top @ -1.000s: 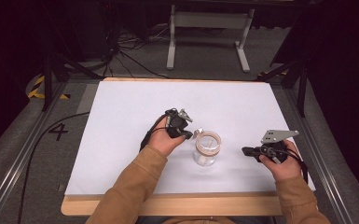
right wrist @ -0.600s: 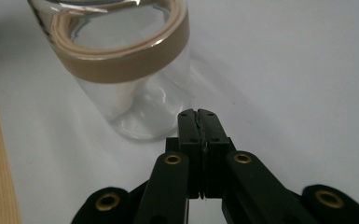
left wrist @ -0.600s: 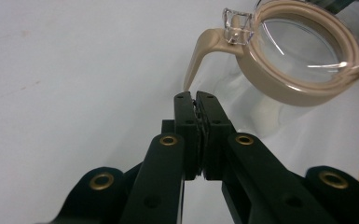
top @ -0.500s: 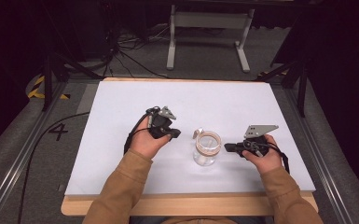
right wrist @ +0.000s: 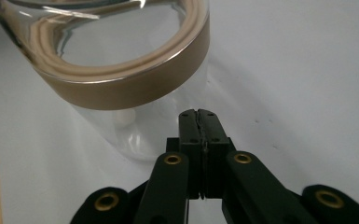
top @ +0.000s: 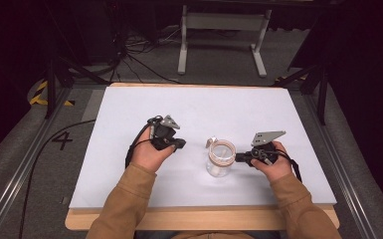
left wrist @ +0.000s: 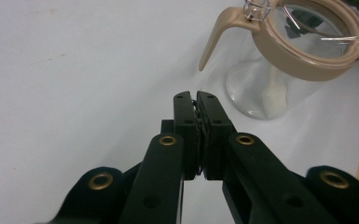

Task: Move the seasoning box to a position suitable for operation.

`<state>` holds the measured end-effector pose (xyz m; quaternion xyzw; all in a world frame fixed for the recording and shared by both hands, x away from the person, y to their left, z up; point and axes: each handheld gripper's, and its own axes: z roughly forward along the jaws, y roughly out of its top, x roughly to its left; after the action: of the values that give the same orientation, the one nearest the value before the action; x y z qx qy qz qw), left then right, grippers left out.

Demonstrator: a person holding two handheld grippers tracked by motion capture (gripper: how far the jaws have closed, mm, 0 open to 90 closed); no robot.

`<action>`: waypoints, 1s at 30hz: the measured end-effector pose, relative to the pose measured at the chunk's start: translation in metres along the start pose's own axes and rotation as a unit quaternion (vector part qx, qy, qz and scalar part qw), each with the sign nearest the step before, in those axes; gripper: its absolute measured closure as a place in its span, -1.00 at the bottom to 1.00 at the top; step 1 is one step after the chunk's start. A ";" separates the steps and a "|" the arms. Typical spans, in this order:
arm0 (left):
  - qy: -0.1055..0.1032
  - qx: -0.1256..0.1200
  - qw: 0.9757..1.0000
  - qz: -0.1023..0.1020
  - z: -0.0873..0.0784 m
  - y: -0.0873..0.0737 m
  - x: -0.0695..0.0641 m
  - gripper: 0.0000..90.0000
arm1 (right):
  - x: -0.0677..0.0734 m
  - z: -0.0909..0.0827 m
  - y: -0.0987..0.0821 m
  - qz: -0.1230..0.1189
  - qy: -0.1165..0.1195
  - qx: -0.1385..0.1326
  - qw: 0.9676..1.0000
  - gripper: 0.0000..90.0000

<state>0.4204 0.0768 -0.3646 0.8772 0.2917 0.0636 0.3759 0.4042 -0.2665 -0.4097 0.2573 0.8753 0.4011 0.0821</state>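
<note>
A small clear glass jar [top: 221, 158] with a tan seal ring and a wire clasp stands on the white table front of centre. My left gripper [top: 181, 145] hovers a short way to the jar's left and points at it. Its jaws have just been opening a sliver, still look shut, and hold nothing. In the left gripper view the jar [left wrist: 279, 70] stands beyond the left gripper [left wrist: 195, 98], up and to the right. My right gripper [top: 239, 158] is shut and empty, its tip right at the jar's right side. In the right gripper view the jar [right wrist: 135, 79] looms just ahead of the right gripper [right wrist: 198, 113].
The white sheet [top: 229, 104] covers the tabletop, with a wooden strip [top: 199, 219] along the front edge. A metal stand [top: 221, 30] and cables lie on the floor behind the table. Rails run along both sides.
My left hand has drawn back leftward from the jar. My right hand has moved left and slightly down until its tip is at the jar's side.
</note>
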 end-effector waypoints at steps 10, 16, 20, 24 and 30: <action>0.000 -0.002 1.000 -0.004 0.000 -0.001 0.002 0.94 | 0.010 -0.002 0.004 -0.018 0.013 0.021 1.000 1.00; -0.003 0.000 1.000 -0.001 0.001 0.002 0.003 0.94 | 0.022 0.001 0.007 -0.033 0.026 0.038 0.998 1.00; -0.005 -0.004 1.000 -0.001 0.003 0.003 0.002 0.94 | 0.026 0.002 0.008 -0.039 0.030 0.042 0.998 1.00; -0.007 -0.004 1.000 0.000 0.004 0.004 0.002 0.95 | 0.033 0.004 0.009 -0.046 0.038 0.047 0.997 1.00; -0.012 -0.004 1.000 0.002 0.006 0.006 0.002 0.95 | 0.038 0.010 0.008 -0.052 0.048 0.053 0.996 1.00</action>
<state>0.4269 0.0710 -0.3650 0.8771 0.2855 0.0549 0.3824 0.3783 -0.2357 -0.4078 0.1954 0.9106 0.3612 0.0470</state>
